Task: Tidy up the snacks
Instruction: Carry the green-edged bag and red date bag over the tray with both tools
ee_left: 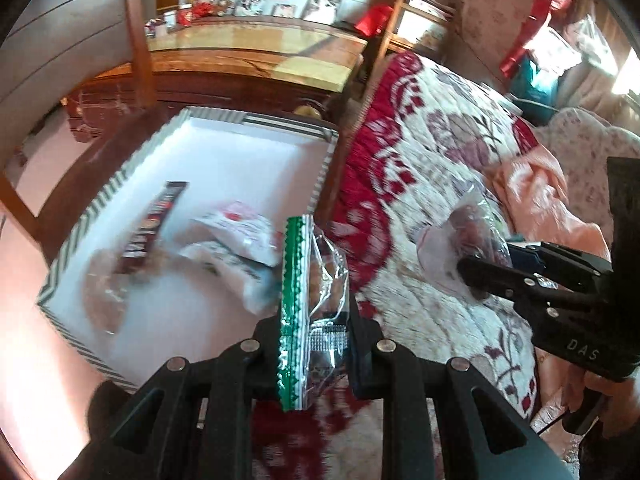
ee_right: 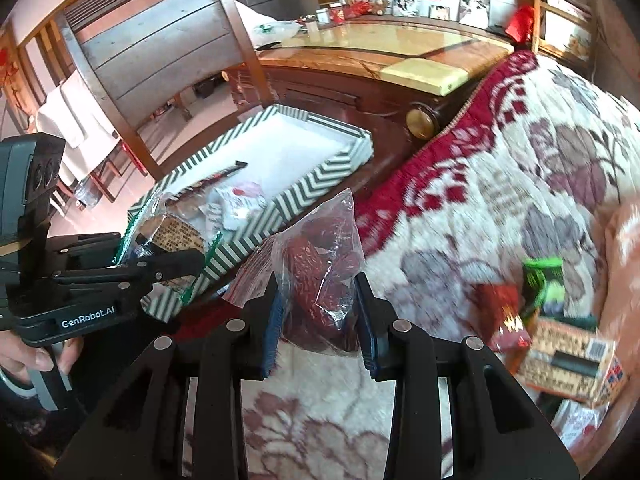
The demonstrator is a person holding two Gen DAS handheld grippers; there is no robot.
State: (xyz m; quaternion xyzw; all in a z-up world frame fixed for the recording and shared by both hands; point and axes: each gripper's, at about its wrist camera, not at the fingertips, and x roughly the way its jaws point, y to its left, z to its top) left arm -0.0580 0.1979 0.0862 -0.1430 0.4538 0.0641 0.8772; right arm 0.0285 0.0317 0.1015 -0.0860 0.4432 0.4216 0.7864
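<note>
My left gripper is shut on a clear snack packet with a green serrated edge, held at the near right edge of the green-and-white striped tray. The tray holds a dark stick packet, white packets and a clear packet. My right gripper is shut on a clear bag of dark red snacks, held above the floral blanket beside the tray. The left gripper with its packet shows in the right wrist view; the right gripper shows in the left wrist view.
The tray sits on a dark wooden chair. A red and white floral blanket covers the bed. More snacks lie on it at the right: a red packet, a green packet and a patterned box. A wooden cabinet stands behind.
</note>
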